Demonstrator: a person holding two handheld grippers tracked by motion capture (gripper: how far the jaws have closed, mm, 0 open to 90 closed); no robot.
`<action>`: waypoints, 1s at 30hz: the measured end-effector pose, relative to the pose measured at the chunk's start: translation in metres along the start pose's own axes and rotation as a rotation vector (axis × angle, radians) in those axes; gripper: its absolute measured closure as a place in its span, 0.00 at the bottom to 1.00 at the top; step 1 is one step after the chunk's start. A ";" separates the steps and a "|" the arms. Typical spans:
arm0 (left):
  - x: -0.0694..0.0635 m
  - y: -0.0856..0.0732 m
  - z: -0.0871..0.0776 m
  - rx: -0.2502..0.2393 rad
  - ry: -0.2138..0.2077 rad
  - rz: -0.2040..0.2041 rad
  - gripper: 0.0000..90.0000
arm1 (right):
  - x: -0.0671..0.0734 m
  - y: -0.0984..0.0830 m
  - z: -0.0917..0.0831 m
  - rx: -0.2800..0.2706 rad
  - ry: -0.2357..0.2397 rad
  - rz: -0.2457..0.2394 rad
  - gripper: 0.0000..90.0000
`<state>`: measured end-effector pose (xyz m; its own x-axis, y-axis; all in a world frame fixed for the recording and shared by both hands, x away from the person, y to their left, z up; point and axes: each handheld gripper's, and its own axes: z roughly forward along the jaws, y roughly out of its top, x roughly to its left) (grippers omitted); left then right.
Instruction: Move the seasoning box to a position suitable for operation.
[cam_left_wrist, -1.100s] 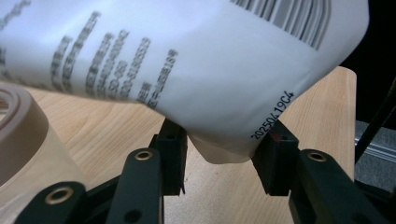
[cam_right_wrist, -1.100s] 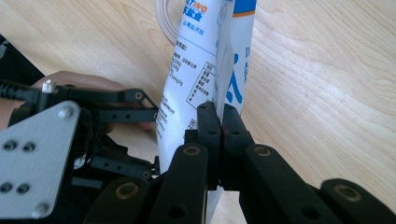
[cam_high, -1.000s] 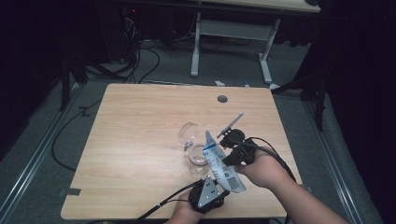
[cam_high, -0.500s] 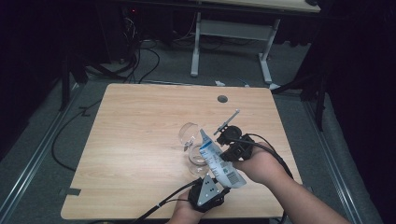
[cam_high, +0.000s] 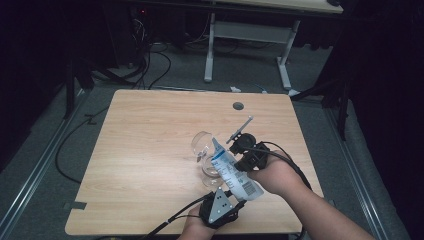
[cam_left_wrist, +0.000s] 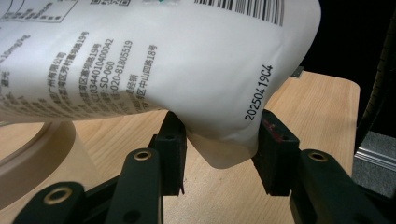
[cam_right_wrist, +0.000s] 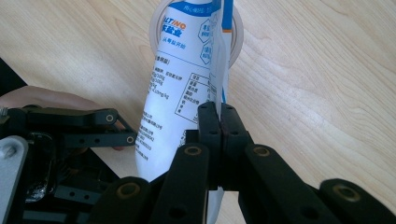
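- L gripper (cam_left_wrist: 219, 144) clamps pouch (cam_high: 232, 172) bottom corner; R gripper (cam_right_wrist: 219, 121) pinches its side seam, fully closed.
- Risk: pouch tilts beside glass (cam_high: 202, 145), contents spill onto worktop (cam_high: 150, 150).

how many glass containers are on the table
2: a clear glass cup lying on its side near the table's middle, and a clear round glass bowl just nearer the person, partly hidden under the white printed pouch.
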<state>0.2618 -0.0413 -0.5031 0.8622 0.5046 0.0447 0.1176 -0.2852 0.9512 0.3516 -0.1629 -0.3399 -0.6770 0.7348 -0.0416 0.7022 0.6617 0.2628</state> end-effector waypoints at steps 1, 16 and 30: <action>0.000 0.000 0.000 0.001 -0.001 0.000 0.65 | -0.001 0.001 0.001 -0.002 0.002 -0.009 1.00; 0.001 0.009 0.008 0.016 -0.011 -0.005 0.66 | 0.002 0.007 -0.001 0.001 0.025 0.003 1.00; 0.002 0.015 0.008 0.007 -0.014 -0.013 0.65 | 0.000 0.010 -0.004 -0.022 0.024 -0.014 1.00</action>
<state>0.2689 -0.0515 -0.4917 0.8673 0.4970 0.0279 0.1321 -0.2840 0.9497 0.3582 -0.1571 -0.3338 -0.6922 0.7214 -0.0223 0.6875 0.6684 0.2837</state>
